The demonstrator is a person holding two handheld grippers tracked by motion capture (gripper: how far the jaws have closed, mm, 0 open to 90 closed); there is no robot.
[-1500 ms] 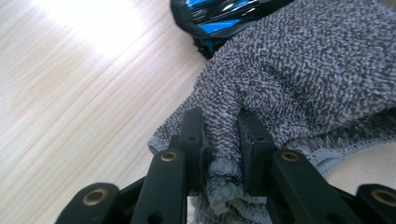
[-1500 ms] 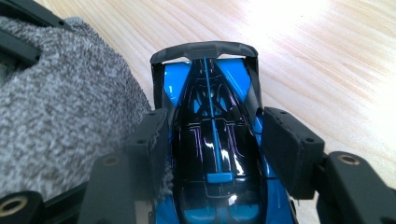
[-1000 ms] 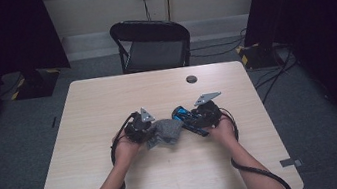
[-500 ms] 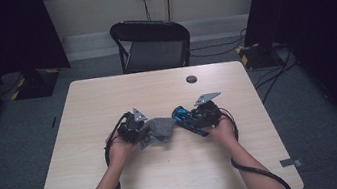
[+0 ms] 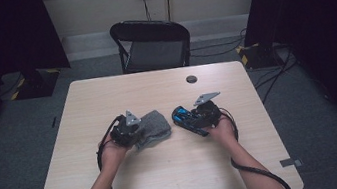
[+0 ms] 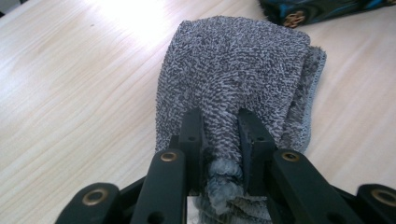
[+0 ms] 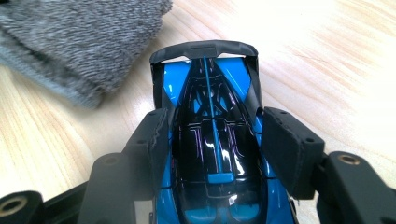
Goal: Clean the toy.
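A folded grey terry cloth [image 5: 157, 125] lies on the wooden table [image 5: 106, 98], left of centre. My left gripper [image 5: 136, 131] is shut on its near end; in the left gripper view the pads [image 6: 192, 135] pinch a bunched fold of the cloth [image 6: 233, 70]. My right gripper [image 5: 189, 117] is shut on a blue and black toy car [image 5: 182, 115], the pads pressing on both of its sides. The car's [image 7: 205, 84] rear wing points away from the right gripper [image 7: 212, 128], toward the cloth [image 7: 79, 42]. A small gap separates cloth and car [image 6: 317, 9].
A small dark round disc [image 5: 191, 79] sits on the table toward its far edge. A black folding chair [image 5: 154, 46] stands just beyond that edge. Cables run over the floor at the right.
My left gripper has moved left and slightly up with the cloth, pulling it away from the car. The right gripper and the car have stayed put.
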